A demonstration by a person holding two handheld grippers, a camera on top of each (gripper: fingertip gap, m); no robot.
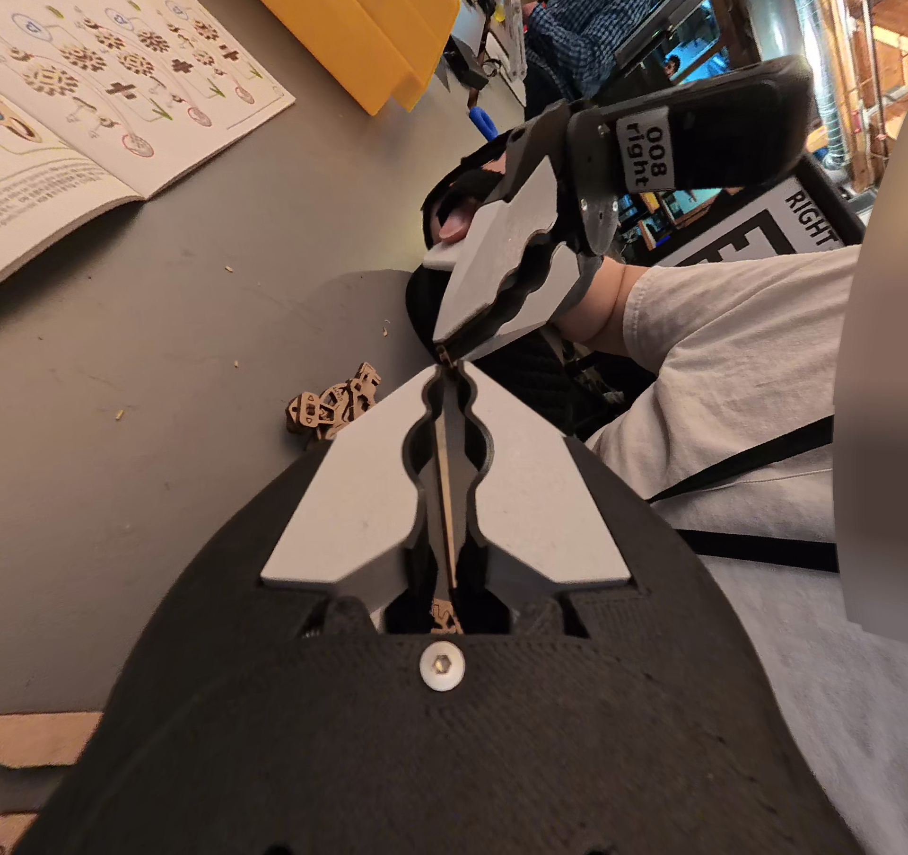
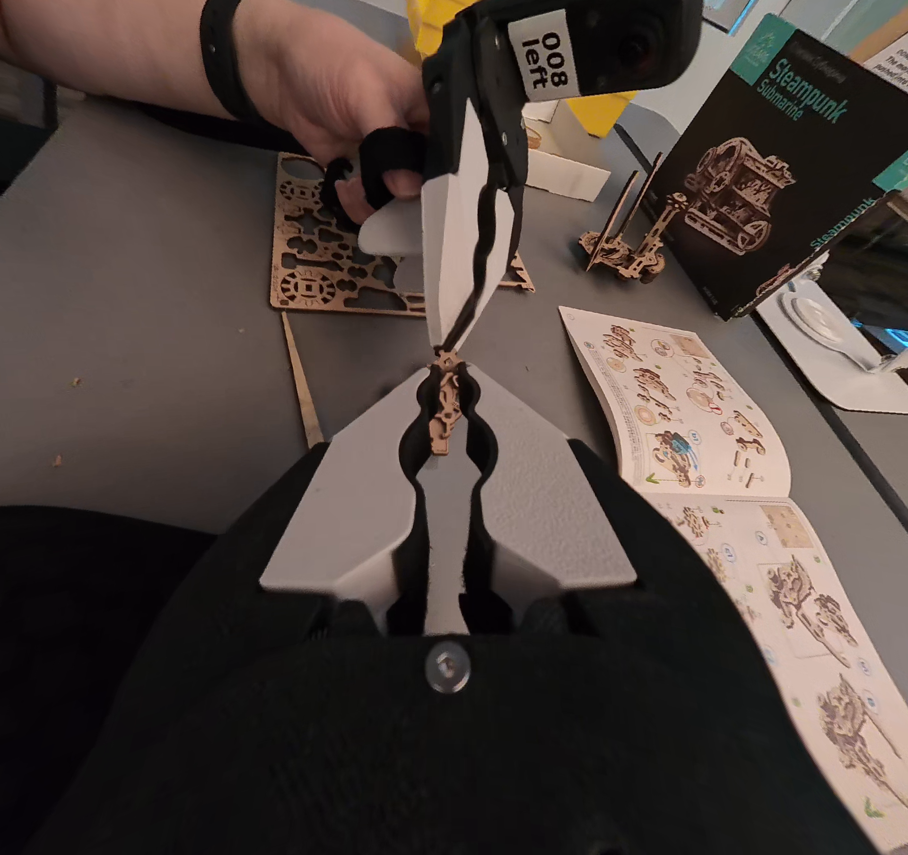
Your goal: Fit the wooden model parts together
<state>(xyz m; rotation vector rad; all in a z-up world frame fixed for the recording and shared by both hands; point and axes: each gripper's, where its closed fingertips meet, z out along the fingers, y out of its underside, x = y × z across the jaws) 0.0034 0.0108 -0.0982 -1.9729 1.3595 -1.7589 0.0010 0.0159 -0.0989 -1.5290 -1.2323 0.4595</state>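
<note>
My left gripper (image 1: 448, 370) is shut on a thin flat wooden part (image 1: 446, 462), seen edge-on between its grey fingers. My right gripper (image 2: 448, 370) is shut on a small cut-out wooden part (image 2: 444, 413) that stands upright between its pads. The two grippers meet tip to tip above the grey table (image 2: 147, 389). The right gripper (image 1: 444, 348) comes in from the upper right in the left wrist view. The left gripper (image 2: 444, 345) comes down from above in the right wrist view. The two parts touch where the tips meet; the joint itself is too small to make out.
A small wooden sub-assembly (image 1: 334, 406) lies on the table by my left fingers. An open instruction booklet (image 2: 688, 413), a punched-out wooden sheet (image 2: 314, 261), a loose wooden strip (image 2: 302, 389), a partly built model (image 2: 621, 251), the kit box (image 2: 786, 167) and yellow bins (image 1: 368, 10) surround the work spot. My two grippers' fingertips are within a few centimetres of each other. The partly built model (image 2: 621, 251) is about equally far from each gripper, around 25 cm.
</note>
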